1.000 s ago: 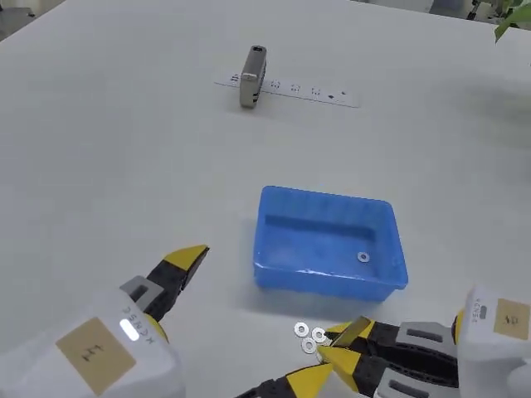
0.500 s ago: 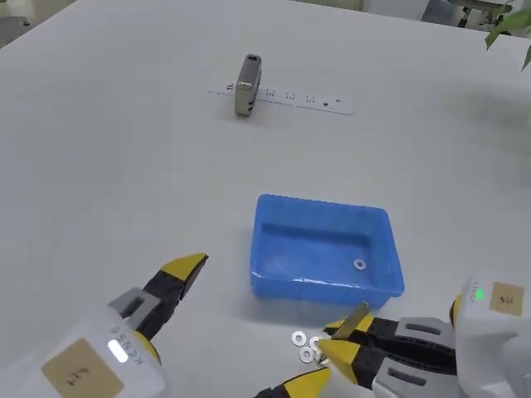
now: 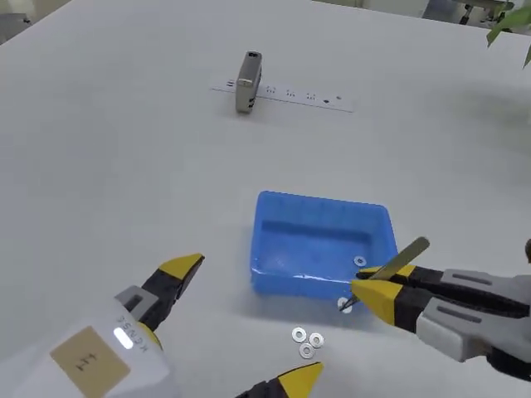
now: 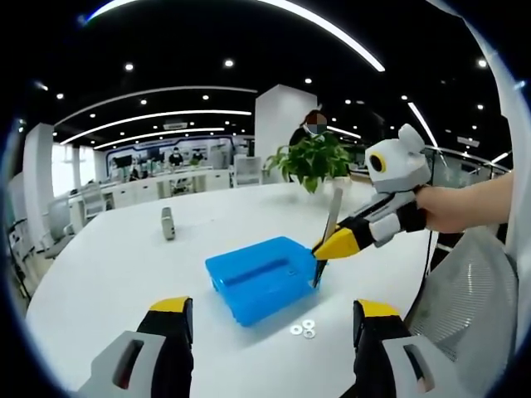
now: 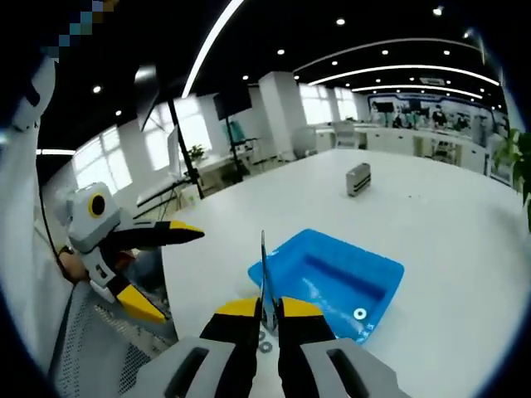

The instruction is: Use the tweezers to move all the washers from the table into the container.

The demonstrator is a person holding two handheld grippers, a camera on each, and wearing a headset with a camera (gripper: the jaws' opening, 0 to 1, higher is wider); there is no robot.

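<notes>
Near tweezers (image 3: 406, 254) in right gripper (image 3: 373, 292), three washers (image 3: 308, 339)

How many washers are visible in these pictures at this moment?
5 washers: one lies in the container, three sit together on the table before it, and one seems held at the tip of the tweezers, by the container's near wall. The right gripper may hide more.

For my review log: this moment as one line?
left gripper open | right gripper shut on tweezers | container: one washer | table: three washers

Open table (image 3: 124, 174) all around the container (image 3: 290, 282)
</notes>
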